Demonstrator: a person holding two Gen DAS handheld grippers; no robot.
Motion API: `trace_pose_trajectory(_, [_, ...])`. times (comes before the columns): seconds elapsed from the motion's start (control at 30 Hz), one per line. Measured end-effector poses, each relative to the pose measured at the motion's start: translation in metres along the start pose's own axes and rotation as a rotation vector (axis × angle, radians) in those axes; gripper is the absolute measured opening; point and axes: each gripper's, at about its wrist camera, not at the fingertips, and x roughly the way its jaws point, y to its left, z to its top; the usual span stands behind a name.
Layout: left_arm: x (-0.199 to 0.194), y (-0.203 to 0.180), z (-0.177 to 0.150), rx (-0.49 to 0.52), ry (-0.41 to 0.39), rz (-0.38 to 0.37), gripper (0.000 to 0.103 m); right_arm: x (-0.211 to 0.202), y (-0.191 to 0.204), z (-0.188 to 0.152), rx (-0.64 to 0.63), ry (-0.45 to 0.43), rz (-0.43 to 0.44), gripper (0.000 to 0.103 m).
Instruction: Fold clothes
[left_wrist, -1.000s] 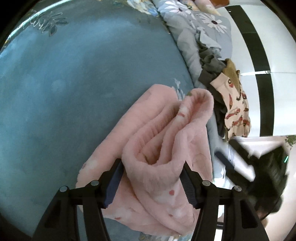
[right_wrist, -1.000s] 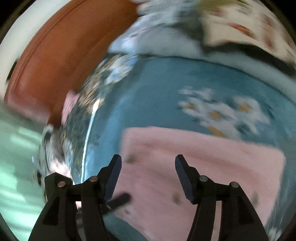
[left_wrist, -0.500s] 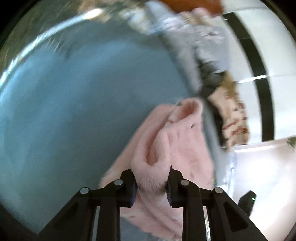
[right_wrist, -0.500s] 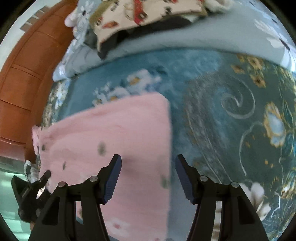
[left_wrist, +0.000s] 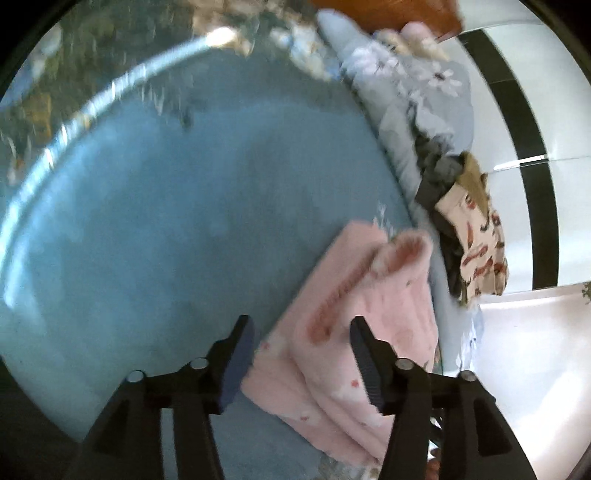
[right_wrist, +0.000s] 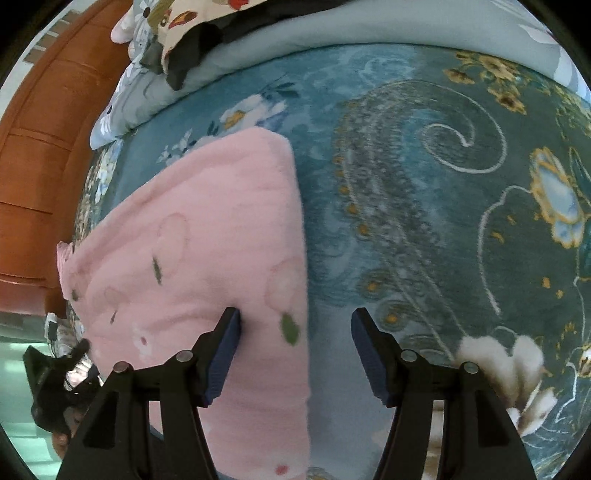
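My left tool (left_wrist: 301, 350) is spread wide and grips nothing; its fingers straddle the near folded edge of the pink fleece (left_wrist: 354, 325), which lies on the blue blanket (left_wrist: 166, 221). My right tool (right_wrist: 295, 345) is also wide open and empty, with its left finger over the fleece (right_wrist: 207, 240) and its right finger over the blanket (right_wrist: 424, 184). The fleece lies flat, its straight edge running between my fingers. Beyond it, a pile of clothes (left_wrist: 476, 240) sits on a grey quilt (left_wrist: 413, 96) at the bed's edge, beside a wooden headboard (right_wrist: 44, 147).
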Motion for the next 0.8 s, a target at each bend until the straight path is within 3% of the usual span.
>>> trace_pose_trajectory(0.07, [-0.006, -0.006, 0.005, 0.04, -0.025, -0.018, 0.077, -0.004, -0.005, -0.002, -0.003, -0.012, -0.015, 0.063])
trace_pose_trajectory(0.2, [0.019, -0.031, 0.005, 0.181, 0.045, -0.067, 0.087, -0.011, -0.006, -0.005, -0.013, -0.036, 0.031, 0.064])
trace_pose_trajectory(0.33, [0.06, -0.04, 0.003, 0.285, 0.139, 0.028, 0.089, -0.006, 0.006, -0.008, -0.055, -0.024, 0.109, 0.064])
trace_pose_trajectory(0.47, [0.096, -0.029, 0.009, 0.256, 0.241, 0.084, 0.089, 0.003, 0.009, -0.011, -0.056, -0.019, 0.136, 0.064])
trace_pose_trajectory(0.57, [0.105, -0.019, 0.018, 0.184, 0.275, 0.024, 0.089, 0.01, 0.001, -0.011, -0.014, -0.016, 0.155, 0.074])
trace_pose_trajectory(0.7, [0.115, -0.02, 0.028, 0.123, 0.291, -0.059, 0.089, 0.019, -0.007, -0.007, 0.046, -0.027, 0.21, 0.074])
trace_pose_trajectory(0.8, [0.123, -0.022, 0.03, 0.127, 0.303, -0.065, 0.089, 0.025, -0.001, -0.002, 0.059, -0.031, 0.261, 0.074])
